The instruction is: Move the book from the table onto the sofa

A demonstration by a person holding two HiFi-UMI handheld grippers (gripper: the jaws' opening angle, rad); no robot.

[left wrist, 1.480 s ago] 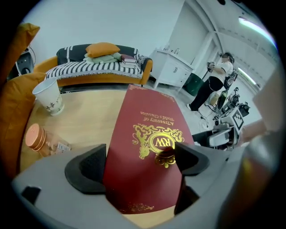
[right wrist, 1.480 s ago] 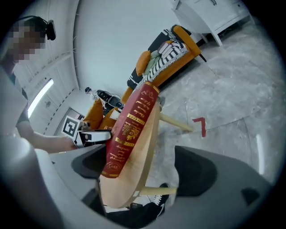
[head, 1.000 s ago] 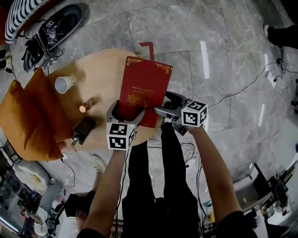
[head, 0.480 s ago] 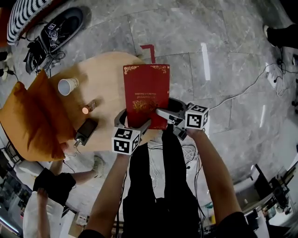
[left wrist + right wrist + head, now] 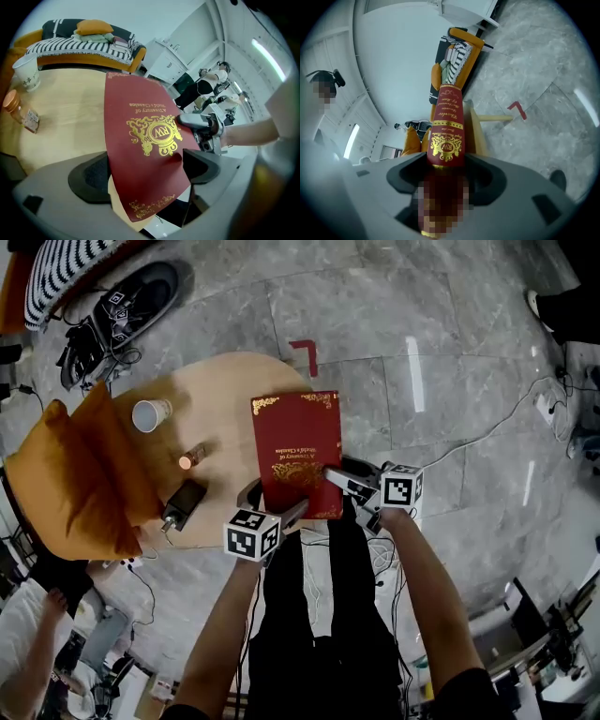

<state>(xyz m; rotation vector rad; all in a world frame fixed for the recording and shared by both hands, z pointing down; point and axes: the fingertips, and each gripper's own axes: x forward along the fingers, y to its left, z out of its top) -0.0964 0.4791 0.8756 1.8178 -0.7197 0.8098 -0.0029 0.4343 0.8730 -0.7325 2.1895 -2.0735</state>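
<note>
Red book (image 5: 298,454), gold print, cover up. It lies across the near edge of the round wooden table (image 5: 225,395), with its near end past the rim.

Left tool (image 5: 273,503) pinches the book's near left corner, one pad on the cover and the other beneath.

Right tool (image 5: 342,479) takes the near right edge, spine toward its camera. Its jaws have just been closing and sit against both covers.

Paper cup (image 5: 150,414), small bottle (image 5: 190,459) and orange cushion (image 5: 80,479) are left of the book. Striped sofa (image 5: 79,44) stands beyond the table.
</note>
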